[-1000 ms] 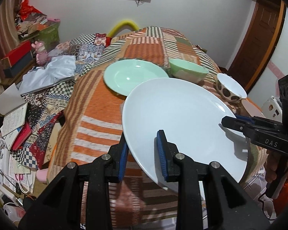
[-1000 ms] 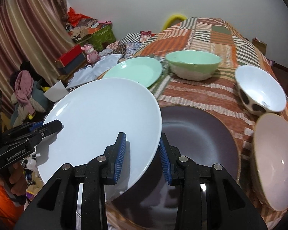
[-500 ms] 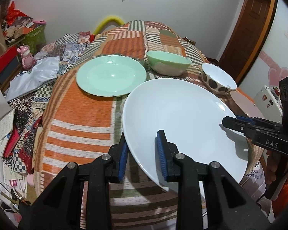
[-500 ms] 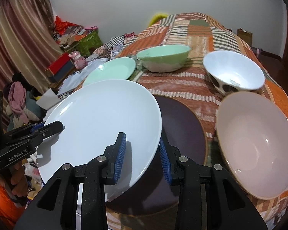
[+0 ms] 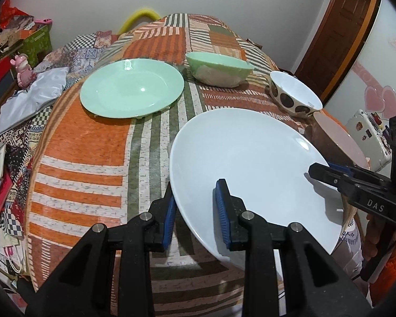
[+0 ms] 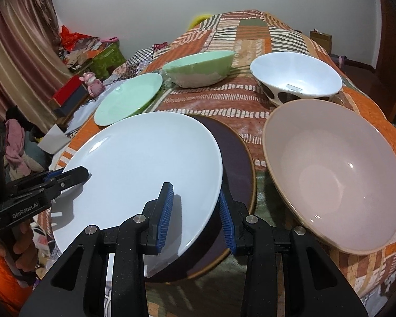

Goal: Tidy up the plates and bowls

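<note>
A round, glossy white plate (image 5: pixel 250 163) was clamped at opposite rims between the blue ribbed pads of the left gripper (image 5: pixel 195 211) and right gripper (image 6: pixel 195 208). Just past the right fingers, a dark matte plate (image 6: pixel 237 158) lay beneath it, perhaps touching, on striped patchwork cloth (image 5: pixel 92 142).

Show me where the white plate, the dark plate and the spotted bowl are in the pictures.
white plate (image 6: pixel 145 158): right wrist view, middle of its upper face.
dark plate (image 6: pixel 237 163): right wrist view, bare part beside the white plate's edge.
spotted bowl (image 5: pixel 295 89): left wrist view, white inside.
</note>
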`<state>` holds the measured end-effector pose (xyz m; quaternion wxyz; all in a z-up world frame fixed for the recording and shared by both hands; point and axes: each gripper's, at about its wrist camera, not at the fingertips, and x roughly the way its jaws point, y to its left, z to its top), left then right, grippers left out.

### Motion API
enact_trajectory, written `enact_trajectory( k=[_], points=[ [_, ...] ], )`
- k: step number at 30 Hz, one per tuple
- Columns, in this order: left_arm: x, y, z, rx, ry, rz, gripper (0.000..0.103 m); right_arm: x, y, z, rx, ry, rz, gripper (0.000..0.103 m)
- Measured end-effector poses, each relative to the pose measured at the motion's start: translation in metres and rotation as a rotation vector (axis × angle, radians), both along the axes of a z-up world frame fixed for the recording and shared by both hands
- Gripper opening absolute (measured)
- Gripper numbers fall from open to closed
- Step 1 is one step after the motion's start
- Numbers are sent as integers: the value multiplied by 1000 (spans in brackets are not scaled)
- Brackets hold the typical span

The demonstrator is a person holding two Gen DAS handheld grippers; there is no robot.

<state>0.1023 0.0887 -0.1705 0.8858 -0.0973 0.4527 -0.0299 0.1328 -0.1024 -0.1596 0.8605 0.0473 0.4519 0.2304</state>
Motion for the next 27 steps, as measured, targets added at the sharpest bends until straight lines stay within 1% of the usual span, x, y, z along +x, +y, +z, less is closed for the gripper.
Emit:
enact_trajectory(
  k=[6, 17, 20, 22, 27],
  points=[
    [7, -2, -9, -14, 22, -6, 28, 0, -3, -7, 2, 18, -19, 31],
    [14, -2, -16, -31, 31, 1, 29, -4, -10, -8, 24, 7, -47, 31],
    [17, -4, -16, -23, 36, 2, 29, -4, -13, -6, 22, -8, -63, 32],
    [20, -8, -17, 0, 37, 4, 29, -4, -15, -4, 21, -13, -72, 32],
    [25, -9, -19, -12, 45, 7, 29, -8, -16, -1, -8, -41, -75, 32]
  ],
)
